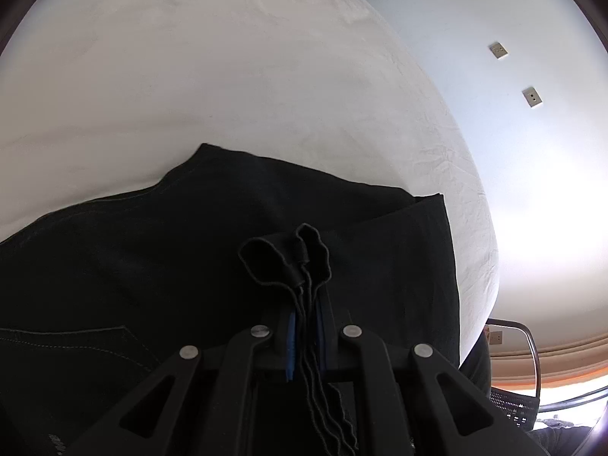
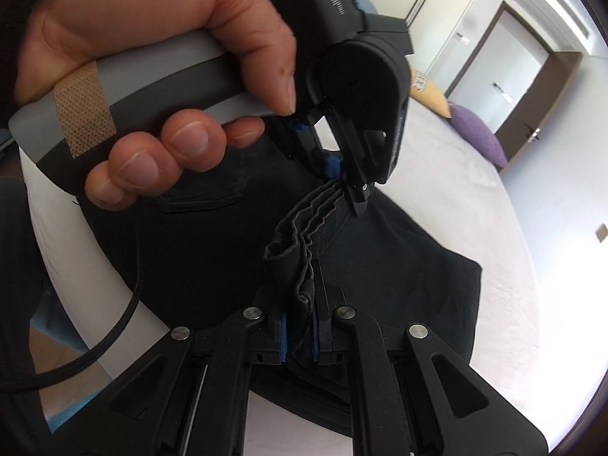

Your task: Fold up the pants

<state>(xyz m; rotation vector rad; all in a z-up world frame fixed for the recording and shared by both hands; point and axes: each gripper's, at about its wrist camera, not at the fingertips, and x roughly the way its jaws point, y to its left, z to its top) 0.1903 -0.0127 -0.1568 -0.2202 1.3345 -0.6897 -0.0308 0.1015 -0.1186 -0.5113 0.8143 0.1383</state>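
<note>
- The pants [image 1: 190, 266] are black and poorly lit; seams and a pocket outline show faintly at lower left of the left wrist view, and the rest of the fabric detail is hard to make out.
- The lower edge of the pants is cut off by both frames and partly covered by the gripper linkages, so the full outline cannot be told.
- The left gripper [image 1: 304, 319] is closed on a bunched stack of fabric edges of the pants; the wavy layers run between its blue pads [image 1: 291, 345] and stand up beyond the fingertips.
- The right gripper [image 2: 300, 326] is clamped on the same gathered strip of pants, which fills the gap between its blue pads [image 2: 282, 338].
- In the right wrist view the left gripper [image 2: 344, 174] pinches the far end of that strip, so the strip spans between the two grippers, raised above the rest of the garment.
- The person's left hand [image 2: 152, 57] wraps the grey handle [image 2: 159, 87] of that gripper and hides much of the upper left of the view; a tan plaster [image 2: 83, 110] is stuck on the handle.
- The pants lie spread on a white bed [image 1: 190, 76], near its edge.
- A purple cushion [image 2: 478, 133] and a yellow cushion [image 2: 431, 95] rest at the far end of the bed.
- A black cable [image 2: 114, 326] hangs at lower left.
- Wall sockets [image 1: 532, 97] and a brown-framed door [image 2: 520, 76] are in the background.
</note>
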